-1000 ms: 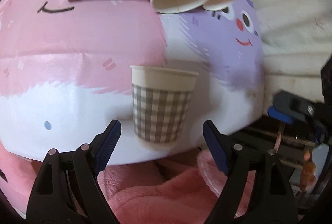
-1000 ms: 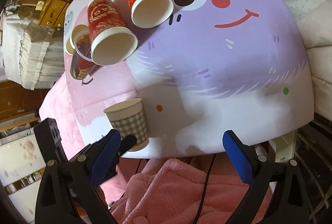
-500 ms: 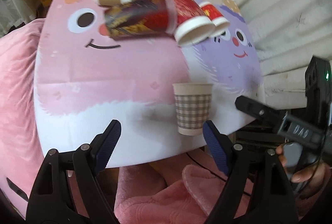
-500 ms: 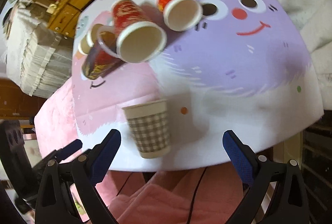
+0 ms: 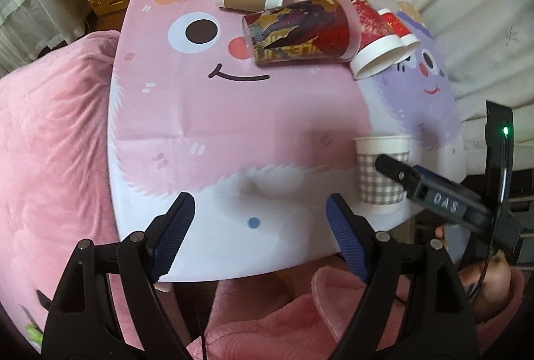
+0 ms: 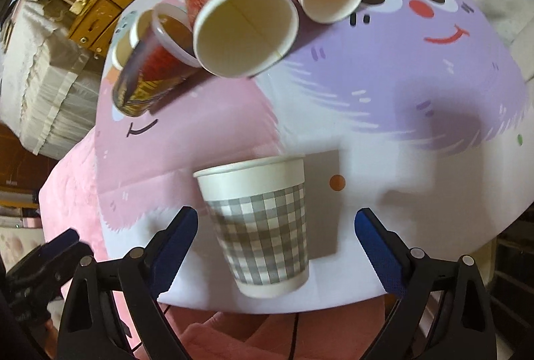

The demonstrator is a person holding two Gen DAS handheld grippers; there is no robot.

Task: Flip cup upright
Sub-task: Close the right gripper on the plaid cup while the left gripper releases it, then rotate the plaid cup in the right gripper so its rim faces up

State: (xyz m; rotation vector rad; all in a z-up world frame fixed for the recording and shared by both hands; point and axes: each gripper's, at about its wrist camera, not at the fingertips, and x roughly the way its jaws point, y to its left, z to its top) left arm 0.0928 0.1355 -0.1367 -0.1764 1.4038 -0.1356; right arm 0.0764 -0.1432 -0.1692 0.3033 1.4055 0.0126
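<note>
My right claw (image 6: 275, 236) gapes wide around the grey-checked white paper cup (image 6: 258, 223), standing upright at the near edge of the cartoon-printed table (image 6: 434, 113). My left claw (image 5: 258, 238) is wide too, empty. The cup looks light and crushable; I'd pinch it mid-wall, gently. Beyond lie tipped red paper cups (image 6: 243, 29). "DAS" is printed on my right claw.

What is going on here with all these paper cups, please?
A person with two handheld grippers is setting cups upright. The gray checked paper cup already stands upright near the table edge. Both the right gripper and left gripper are open, holding nothing. Four other cups lie on their sides.
</note>
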